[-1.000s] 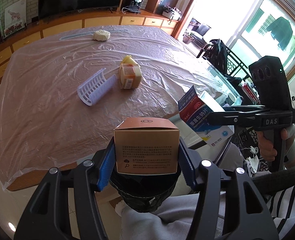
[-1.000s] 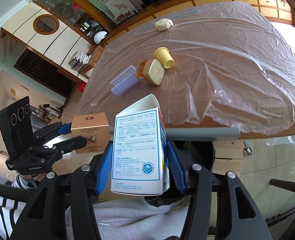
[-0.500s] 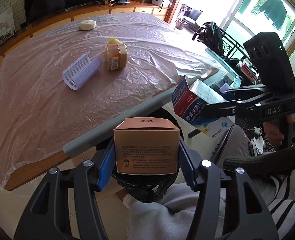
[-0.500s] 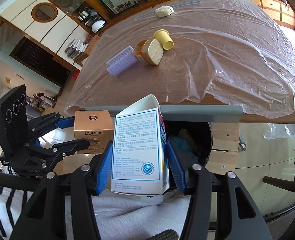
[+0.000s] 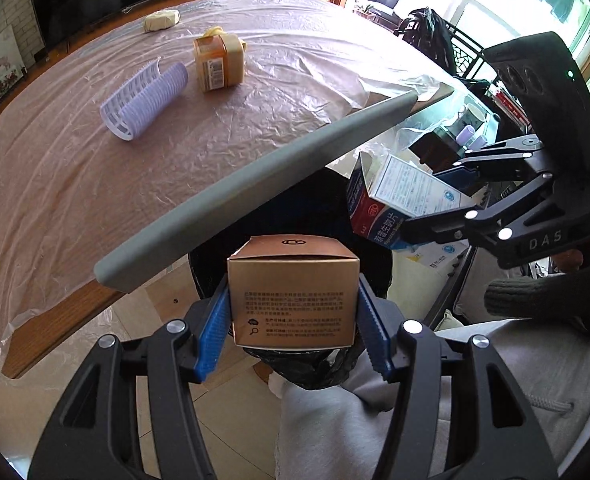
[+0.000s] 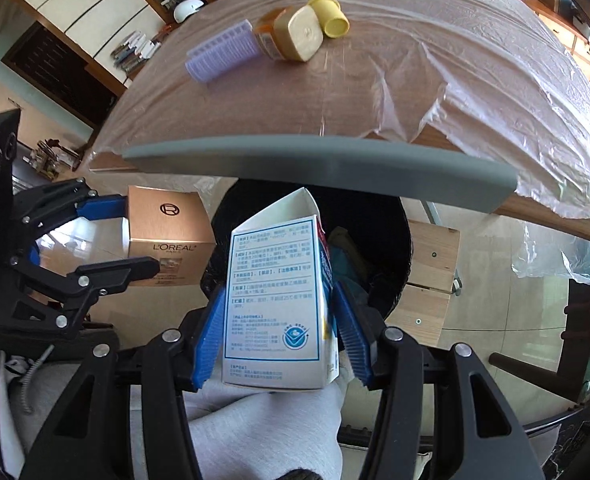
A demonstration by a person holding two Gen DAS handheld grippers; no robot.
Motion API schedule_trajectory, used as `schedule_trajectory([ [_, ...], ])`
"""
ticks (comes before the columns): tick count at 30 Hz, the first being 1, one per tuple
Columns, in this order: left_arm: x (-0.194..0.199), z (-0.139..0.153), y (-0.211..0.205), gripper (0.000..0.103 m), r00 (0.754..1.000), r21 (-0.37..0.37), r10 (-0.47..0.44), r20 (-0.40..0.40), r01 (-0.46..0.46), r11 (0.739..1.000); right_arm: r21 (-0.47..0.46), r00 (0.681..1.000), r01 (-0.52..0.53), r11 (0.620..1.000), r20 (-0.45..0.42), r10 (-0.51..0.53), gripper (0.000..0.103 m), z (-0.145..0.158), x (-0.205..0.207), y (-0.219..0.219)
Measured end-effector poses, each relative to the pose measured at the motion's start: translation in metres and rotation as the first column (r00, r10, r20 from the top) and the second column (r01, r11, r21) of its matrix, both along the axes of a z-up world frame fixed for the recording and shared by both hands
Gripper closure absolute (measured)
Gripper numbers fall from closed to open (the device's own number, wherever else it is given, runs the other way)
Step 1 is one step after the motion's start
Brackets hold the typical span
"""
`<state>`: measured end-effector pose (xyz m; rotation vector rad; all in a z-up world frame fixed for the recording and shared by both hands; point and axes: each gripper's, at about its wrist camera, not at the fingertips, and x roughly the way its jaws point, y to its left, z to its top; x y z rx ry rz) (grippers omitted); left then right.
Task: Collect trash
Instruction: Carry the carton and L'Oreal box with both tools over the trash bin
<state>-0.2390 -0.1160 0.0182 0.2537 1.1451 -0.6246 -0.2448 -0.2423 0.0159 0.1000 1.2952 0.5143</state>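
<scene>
My left gripper (image 5: 293, 334) is shut on a gold L'Oreal box (image 5: 293, 292), held over the black bin (image 5: 291, 216) below the table edge; the box also shows in the right wrist view (image 6: 167, 240). My right gripper (image 6: 277, 342) is shut on a white-and-blue medicine carton (image 6: 277, 304), also over the bin (image 6: 375, 232); the carton also shows in the left wrist view (image 5: 395, 200). On the table lie a lilac hair roller (image 5: 145, 100), an orange jar (image 5: 217, 64), a yellow cup (image 6: 333, 22) and a cream lump (image 5: 161, 20).
The table (image 5: 75, 200) is covered in clear plastic film, with a grey padded edge strip (image 5: 255, 188) just above the bin. The person's grey-trousered legs (image 5: 375, 420) are below the grippers. A wooden table leg (image 6: 431, 272) stands right of the bin.
Both grippers have dropped below the table edge and moved over the bin, each still holding its box. The bin's dark inside now shows behind both boxes.
</scene>
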Motion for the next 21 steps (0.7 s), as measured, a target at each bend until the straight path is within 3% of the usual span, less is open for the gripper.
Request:
schedule_trajectory([
  [21,0.017,-0.032,-0.013,0.045,1.000,0.074,0.014,-0.024,-0.013,0.997,-0.042,0.999,-0.016,0.999,-0.050,0.014,0.051,-0.036,0.011,0.010],
])
